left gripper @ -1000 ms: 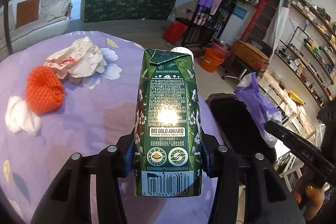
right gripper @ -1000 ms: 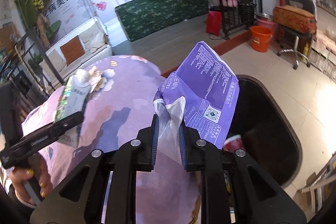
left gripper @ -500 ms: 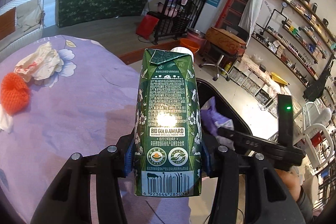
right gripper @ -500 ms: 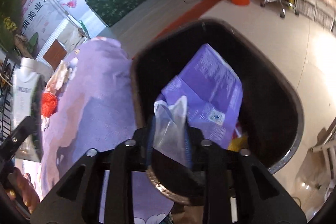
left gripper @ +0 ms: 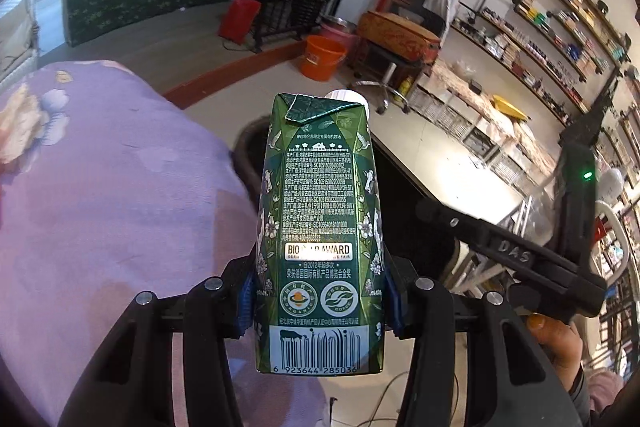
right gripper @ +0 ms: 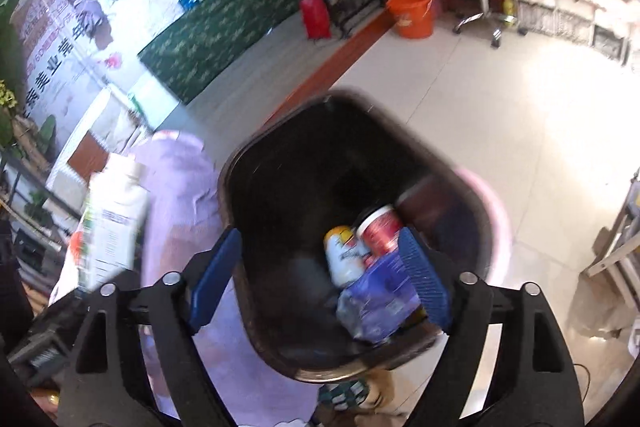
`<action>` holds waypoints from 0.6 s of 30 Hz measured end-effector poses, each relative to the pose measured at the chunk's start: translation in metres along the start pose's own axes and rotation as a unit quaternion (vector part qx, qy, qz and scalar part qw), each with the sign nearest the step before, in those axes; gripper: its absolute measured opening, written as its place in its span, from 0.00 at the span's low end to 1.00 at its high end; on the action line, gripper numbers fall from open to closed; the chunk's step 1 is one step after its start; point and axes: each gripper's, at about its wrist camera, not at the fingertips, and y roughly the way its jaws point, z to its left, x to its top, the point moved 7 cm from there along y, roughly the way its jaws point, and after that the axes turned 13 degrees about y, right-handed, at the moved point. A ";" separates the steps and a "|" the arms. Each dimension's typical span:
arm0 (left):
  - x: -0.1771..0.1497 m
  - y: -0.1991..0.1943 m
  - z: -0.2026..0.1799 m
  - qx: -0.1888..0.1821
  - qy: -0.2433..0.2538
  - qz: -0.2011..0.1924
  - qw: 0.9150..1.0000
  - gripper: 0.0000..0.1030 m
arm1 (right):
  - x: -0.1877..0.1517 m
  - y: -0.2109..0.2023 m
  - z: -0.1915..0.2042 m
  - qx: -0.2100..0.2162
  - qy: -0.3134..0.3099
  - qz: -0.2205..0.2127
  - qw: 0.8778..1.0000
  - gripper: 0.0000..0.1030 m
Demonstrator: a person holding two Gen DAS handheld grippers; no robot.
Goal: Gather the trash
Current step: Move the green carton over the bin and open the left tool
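Left wrist view shows the left gripper clamped on an upright green milk carton, its blue pads pressing both sides near the barcode, just beside the black trash bin, whose inside the carton hides. Only the bin's rim shows here, next to the purple flowered tablecloth.

Right wrist view looks straight down into the trash bin. The right gripper hangs above it with its fingers spread wide and nothing between them. Inside the bin lie a purple wrapper, a red-and-white cup and a yellow-and-white container. Left of the bin, the carton appears blurred.
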 end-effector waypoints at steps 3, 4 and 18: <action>0.002 0.019 -0.012 -0.018 0.005 0.022 1.000 0.46 | 0.009 -0.017 -0.009 -0.008 0.003 -0.027 1.000 0.84; 0.002 0.023 -0.014 -0.021 0.007 0.026 0.999 0.46 | 0.011 -0.021 -0.012 -0.012 0.005 -0.034 0.999 0.85; -0.001 0.070 -0.044 -0.027 0.061 0.081 0.994 0.46 | 0.027 -0.049 -0.046 -0.026 0.035 -0.074 0.996 0.88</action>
